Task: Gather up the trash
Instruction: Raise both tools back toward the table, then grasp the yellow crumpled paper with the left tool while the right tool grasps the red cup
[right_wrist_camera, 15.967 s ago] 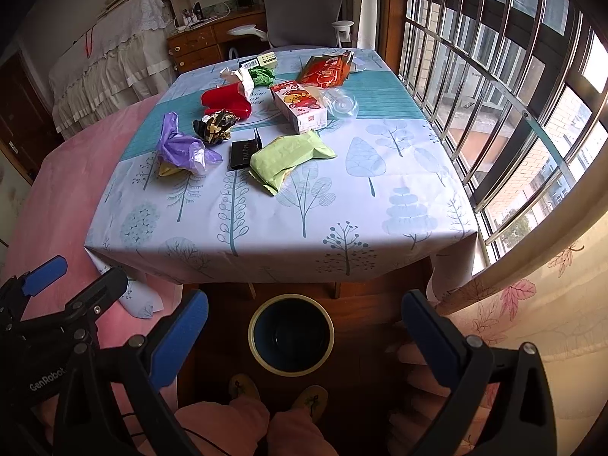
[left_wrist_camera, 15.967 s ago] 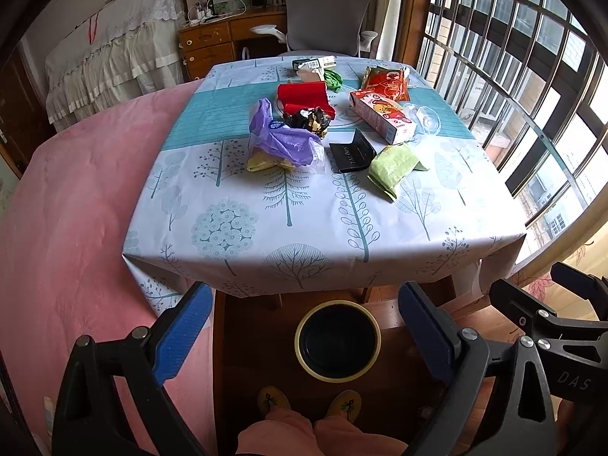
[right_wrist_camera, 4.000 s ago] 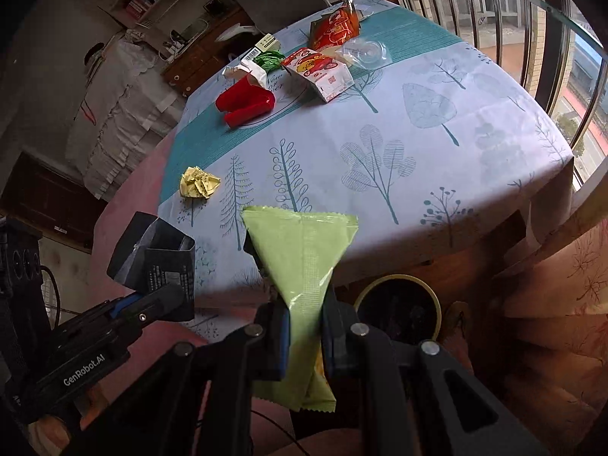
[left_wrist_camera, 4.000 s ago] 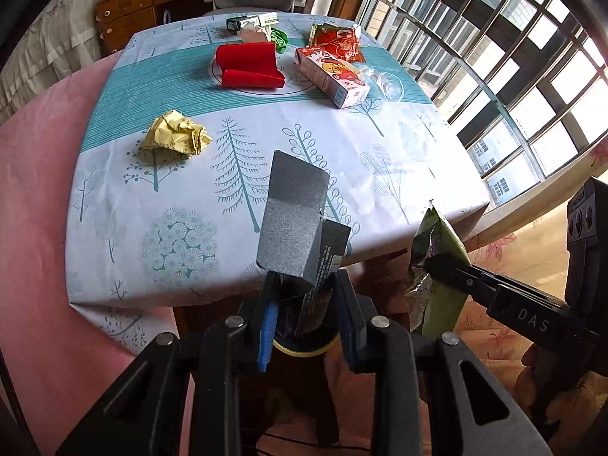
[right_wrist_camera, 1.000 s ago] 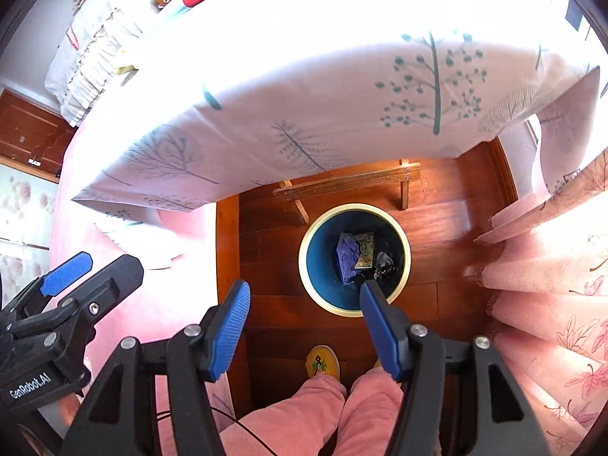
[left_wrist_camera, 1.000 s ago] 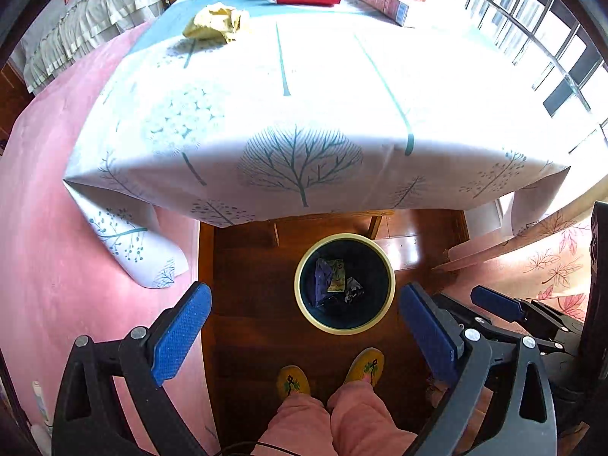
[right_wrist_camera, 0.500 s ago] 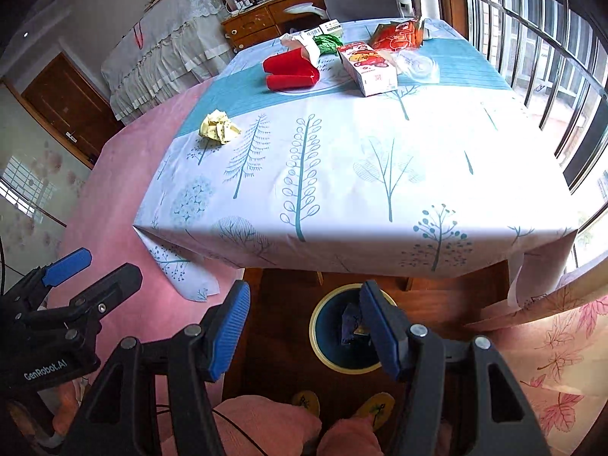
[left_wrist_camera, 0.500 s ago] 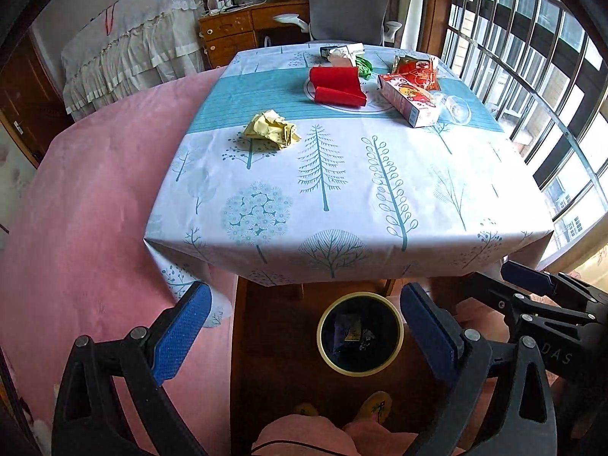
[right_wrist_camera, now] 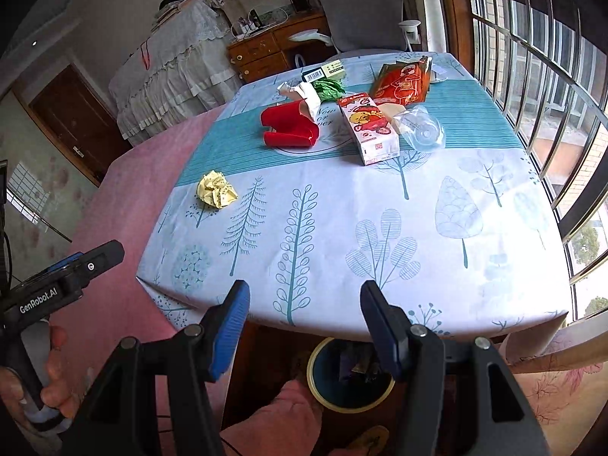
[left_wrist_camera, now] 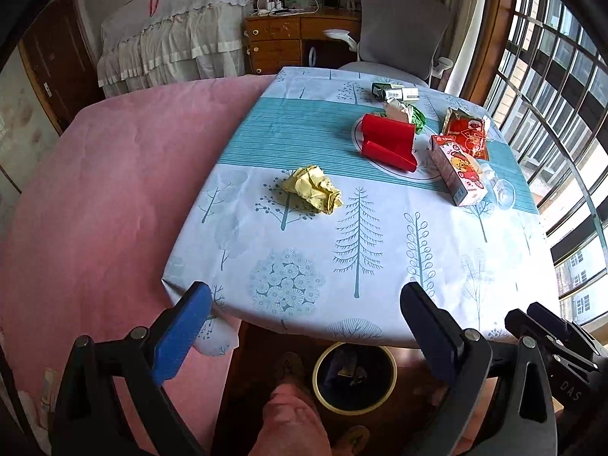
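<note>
A crumpled yellow wrapper [left_wrist_camera: 313,193] lies on the tree-print tablecloth [left_wrist_camera: 380,250], left of middle; it also shows in the right wrist view [right_wrist_camera: 216,190]. Farther back lie a red folded packet [left_wrist_camera: 387,140], a carton with a cartoon print [left_wrist_camera: 456,174], an orange snack bag [left_wrist_camera: 467,133] and a clear plastic cup [right_wrist_camera: 421,129]. A yellow-rimmed bin [left_wrist_camera: 355,382] with trash inside stands on the floor under the table's near edge. My left gripper [left_wrist_camera: 304,326] and my right gripper [right_wrist_camera: 304,326] are both open and empty, above the near edge.
A pink bed [left_wrist_camera: 95,190] borders the table on the left. Barred windows [left_wrist_camera: 551,95] run along the right. A grey office chair [left_wrist_camera: 402,34] and a wooden desk [left_wrist_camera: 288,38] stand behind the table. My knee [left_wrist_camera: 292,418] is below.
Both grippers have risen from pointing down at the bin to facing the tabletop. They let go of the dark box and the green packet seen earlier.
</note>
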{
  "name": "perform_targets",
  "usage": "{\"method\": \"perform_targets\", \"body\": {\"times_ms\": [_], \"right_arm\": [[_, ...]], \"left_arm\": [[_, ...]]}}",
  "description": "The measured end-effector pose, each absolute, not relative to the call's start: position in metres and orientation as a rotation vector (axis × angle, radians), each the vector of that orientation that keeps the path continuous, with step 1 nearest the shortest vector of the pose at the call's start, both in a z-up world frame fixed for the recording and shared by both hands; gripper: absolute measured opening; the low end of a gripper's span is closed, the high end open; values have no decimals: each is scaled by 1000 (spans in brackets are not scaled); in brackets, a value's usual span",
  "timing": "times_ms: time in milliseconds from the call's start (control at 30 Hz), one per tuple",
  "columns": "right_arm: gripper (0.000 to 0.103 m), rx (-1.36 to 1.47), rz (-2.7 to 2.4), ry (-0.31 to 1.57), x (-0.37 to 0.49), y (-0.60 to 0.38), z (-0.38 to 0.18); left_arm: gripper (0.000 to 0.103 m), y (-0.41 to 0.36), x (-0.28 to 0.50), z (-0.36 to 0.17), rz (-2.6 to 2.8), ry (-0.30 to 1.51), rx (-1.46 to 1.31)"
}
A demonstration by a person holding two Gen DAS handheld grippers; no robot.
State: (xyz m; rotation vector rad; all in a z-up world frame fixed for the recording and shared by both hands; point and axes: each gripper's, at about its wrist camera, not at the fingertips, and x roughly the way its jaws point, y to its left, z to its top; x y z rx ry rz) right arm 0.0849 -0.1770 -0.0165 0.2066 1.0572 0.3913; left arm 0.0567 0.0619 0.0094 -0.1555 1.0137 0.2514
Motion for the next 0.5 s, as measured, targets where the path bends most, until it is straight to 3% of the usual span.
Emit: {"method": "perform_targets", "body": {"times_ms": [500], "right_arm": [[61, 216, 310, 1113, 194, -129, -53]], "left_arm": [[91, 135, 209, -88, 204, 1221, -352]]}}
